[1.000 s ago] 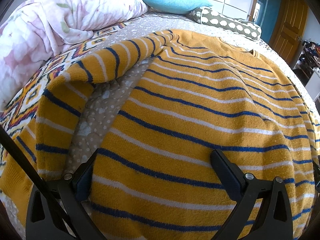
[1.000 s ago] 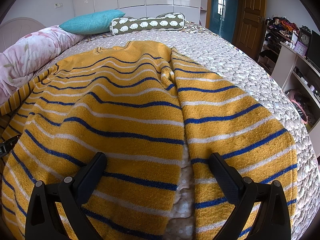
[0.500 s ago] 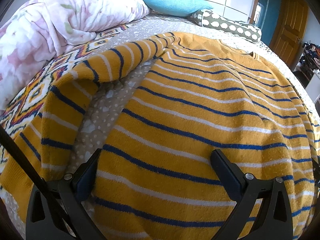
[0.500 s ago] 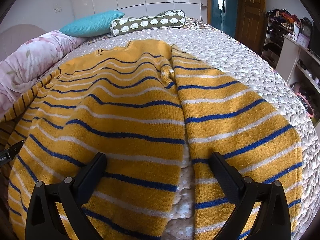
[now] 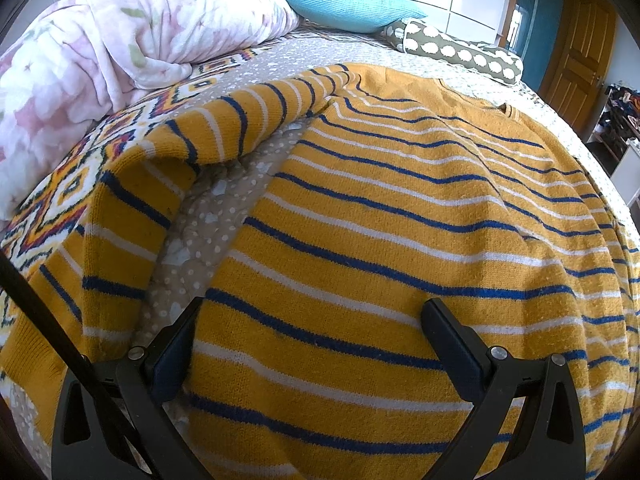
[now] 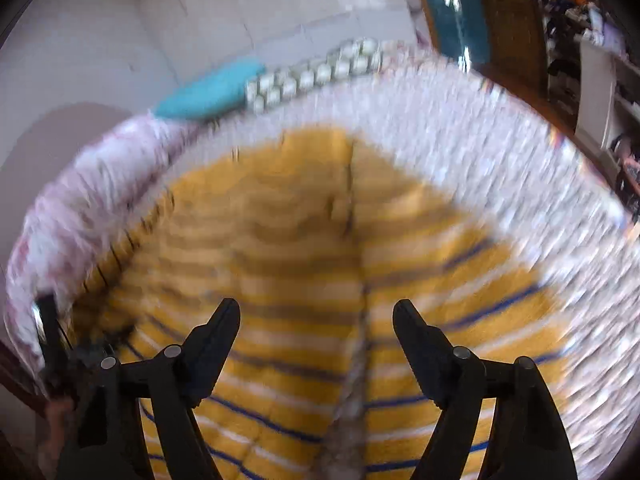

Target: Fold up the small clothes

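Yellow knit with blue stripes, the sweater (image 5: 400,216) is spread flat on the bed (image 5: 224,216), filling the middle of both views. Both the left gripper (image 5: 312,340) and the right gripper (image 6: 316,336) are held spread wide with nothing pinched. No fold is made yet, so a sleeve (image 5: 132,216) at the left must likely be pinched first.

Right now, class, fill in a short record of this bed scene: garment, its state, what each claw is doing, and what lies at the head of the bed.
garment: yellow striped sweater, blue and white stripes
state: spread flat on the bed, left sleeve lying out to the side, nothing folded yet
left claw: open, low over the hem, holding nothing
right claw: open, empty; view blurred by motion
head of bed: teal pillow, spotted bolster
left side: floral duvet, bunched
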{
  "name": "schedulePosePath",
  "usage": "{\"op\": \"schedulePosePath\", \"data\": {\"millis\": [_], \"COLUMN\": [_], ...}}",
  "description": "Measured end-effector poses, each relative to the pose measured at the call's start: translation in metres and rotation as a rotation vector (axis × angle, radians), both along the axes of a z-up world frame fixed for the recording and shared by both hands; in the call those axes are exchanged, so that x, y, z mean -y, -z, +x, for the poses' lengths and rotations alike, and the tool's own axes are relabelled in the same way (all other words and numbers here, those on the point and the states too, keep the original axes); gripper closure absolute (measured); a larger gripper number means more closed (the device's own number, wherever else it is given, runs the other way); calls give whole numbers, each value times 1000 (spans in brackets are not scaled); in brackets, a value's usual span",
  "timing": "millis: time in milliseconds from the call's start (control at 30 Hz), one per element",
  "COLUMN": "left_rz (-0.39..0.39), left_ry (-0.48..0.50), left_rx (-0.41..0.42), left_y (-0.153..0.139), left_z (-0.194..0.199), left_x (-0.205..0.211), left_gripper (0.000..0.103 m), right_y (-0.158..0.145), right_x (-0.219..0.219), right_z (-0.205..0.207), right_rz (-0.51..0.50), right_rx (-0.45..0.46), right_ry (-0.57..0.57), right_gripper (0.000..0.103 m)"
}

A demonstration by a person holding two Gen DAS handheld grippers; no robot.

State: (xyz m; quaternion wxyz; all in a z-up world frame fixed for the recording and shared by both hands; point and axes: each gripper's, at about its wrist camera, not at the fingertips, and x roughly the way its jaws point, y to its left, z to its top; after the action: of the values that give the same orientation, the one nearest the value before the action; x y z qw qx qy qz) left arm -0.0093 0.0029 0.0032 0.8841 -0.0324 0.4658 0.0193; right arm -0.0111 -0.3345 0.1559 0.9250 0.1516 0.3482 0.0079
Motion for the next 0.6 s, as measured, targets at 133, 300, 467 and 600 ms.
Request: {"op": "schedulePosePath", "data": {"millis": [133, 300, 467, 600], "left_rz": [4, 6, -2, -10], "left_ry": [1, 0, 1, 0], "left_rx": [-4, 0, 1, 5], "left_y": [0, 0, 0, 1], "left_z": [0, -1, -1, -2], "left_x": [-1, -1, -1, -1], "left_gripper": [0, 0, 0, 0], "right_y": [7, 14, 36, 54], "right_x": [9, 16, 6, 4], "right_z": [48, 104, 149, 170], "right_rz": [-196, -141, -112, -201], "right_rx": [-143, -157, -241, -333], "right_ry": [-1, -35, -79, -101], "right_gripper": [19, 30, 30, 91]}}
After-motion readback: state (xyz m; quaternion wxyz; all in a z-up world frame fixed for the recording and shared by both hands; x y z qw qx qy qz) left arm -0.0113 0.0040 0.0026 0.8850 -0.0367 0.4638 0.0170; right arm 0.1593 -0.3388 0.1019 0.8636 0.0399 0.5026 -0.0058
